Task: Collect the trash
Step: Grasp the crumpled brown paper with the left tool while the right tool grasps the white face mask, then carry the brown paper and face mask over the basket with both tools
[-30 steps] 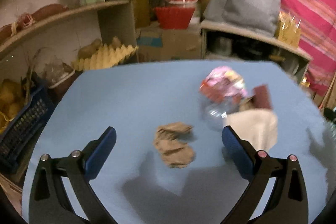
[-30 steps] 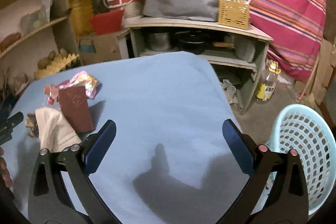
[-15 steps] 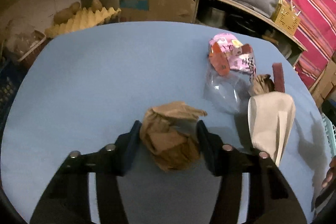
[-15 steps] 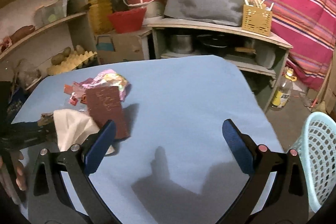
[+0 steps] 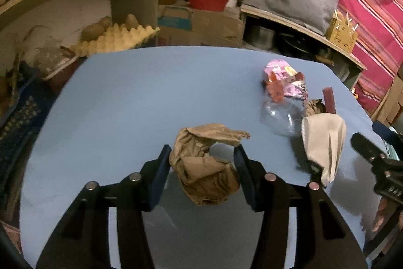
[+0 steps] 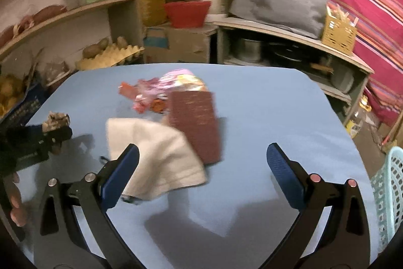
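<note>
Brown crumpled paper (image 5: 205,169) sits pinched between the blue pads of our left gripper (image 5: 202,170), whose jaws have just been closing and now squeeze the wad from both sides; we take it low on its bulk, we judge, so the loose flap on top cannot slip free. It looks barely off the blue surface (image 5: 151,97), if at all. Our right gripper (image 6: 201,165) stands wide and holds nothing, poised over the near edge of a cream folded cloth (image 6: 156,153), seemingly lining up for the next pick. Just beyond the cloth lies a dark red flat card (image 6: 195,122), partly overlapping it, and behind that a pink crinkled foil wrapper (image 6: 173,83) with orange scraps. From the left view a clear squashed plastic bottle (image 5: 282,115) rests beside the wrapper. A pale turquoise lattice basket (image 6: 389,198) waits off the surface's right edge, probably where all this goes.
</note>
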`<state>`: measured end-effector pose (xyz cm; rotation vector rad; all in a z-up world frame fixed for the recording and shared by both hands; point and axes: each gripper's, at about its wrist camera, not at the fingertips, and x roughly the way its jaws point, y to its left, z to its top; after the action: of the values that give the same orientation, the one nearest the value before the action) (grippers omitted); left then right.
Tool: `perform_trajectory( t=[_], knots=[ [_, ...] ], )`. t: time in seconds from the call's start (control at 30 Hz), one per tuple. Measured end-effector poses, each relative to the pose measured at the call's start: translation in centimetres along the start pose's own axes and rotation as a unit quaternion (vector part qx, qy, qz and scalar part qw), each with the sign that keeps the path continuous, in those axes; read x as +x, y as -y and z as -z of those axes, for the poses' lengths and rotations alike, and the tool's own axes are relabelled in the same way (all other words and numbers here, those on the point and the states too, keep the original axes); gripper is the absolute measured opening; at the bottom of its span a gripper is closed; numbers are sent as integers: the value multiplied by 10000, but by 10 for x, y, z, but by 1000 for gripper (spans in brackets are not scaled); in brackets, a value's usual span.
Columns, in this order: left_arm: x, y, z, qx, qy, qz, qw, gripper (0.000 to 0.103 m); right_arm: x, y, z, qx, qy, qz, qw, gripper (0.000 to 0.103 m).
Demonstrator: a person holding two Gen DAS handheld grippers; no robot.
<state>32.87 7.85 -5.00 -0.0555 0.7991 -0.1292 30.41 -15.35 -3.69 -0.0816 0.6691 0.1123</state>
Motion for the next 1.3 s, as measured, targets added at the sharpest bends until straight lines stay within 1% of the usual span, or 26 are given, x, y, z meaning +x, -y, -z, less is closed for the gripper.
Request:
perform_trajectory(
  t=[0.1,0.2,0.3,0.37,0.43,0.5,0.53,0.57,0.63,0.7,0.77,0.8,0.83,0.87,1.0,1.07,1.17,1.3],
  knots=[
    [-9,-17,2,-128,45,-42,9999,51,5,-19,0,-155,-40,18,9999,98],
    [-15,-29,3,-264,87,-80,9996,51,13,-27,-3,-188,-119,35,9997,98],
    [-23,-36,4,-336,172,-146,9992,51,20,-29,-6,-189,-215,193,9994,98],
    [-27,-38,4,-387,217,-107,9990,51,25,-28,-6,-177,-331,281,9989,98],
    [-29,-38,2,-408,260,-72,9988,51,30,-29,-5,-224,-455,297,9983,91],
    [-28,-37,1,-409,257,-51,9988,51,33,-28,-2,-214,-569,160,9980,76],
    [-28,-37,1,-405,252,-44,9989,51,33,-27,-1,-192,-605,60,9980,72],
    [-28,-36,2,-391,248,-48,9989,51,35,-26,0,-153,-652,-84,9977,62],
    [-27,-33,2,-329,241,-87,9991,51,36,-27,1,-160,-705,-188,9972,59],
    [-27,-30,3,-288,249,-123,9992,51,37,-26,0,-147,-743,-336,9966,50],
    [-27,-29,4,-255,254,-142,9993,51,34,-22,0,-28,-740,-529,9959,44],
    [-27,-29,4,-249,262,-161,9992,51,31,-20,0,7,-715,-578,9958,39],
    [-27,-29,4,-256,270,-171,9992,51,28,-18,-1,10,-685,-599,9959,36],
    [-27,-29,4,-273,271,-166,9991,51,25,-17,-1,12,-657,-618,9959,29],
    [-29,-26,2,-324,335,-139,9988,51,11,-7,-3,52,-541,-740,9958,23],
    [-34,-21,1,-309,446,-147,9984,51,5,-2,-3,5,-469,-736,9962,21],
    [-38,-16,-1,-265,555,-140,9980,51,-7,8,-4,22,-346,-720,9968,21],
    [-42,-10,-1,-293,643,-148,9974,51,-23,24,-4,-28,-161,-545,9984,21]
  ],
)
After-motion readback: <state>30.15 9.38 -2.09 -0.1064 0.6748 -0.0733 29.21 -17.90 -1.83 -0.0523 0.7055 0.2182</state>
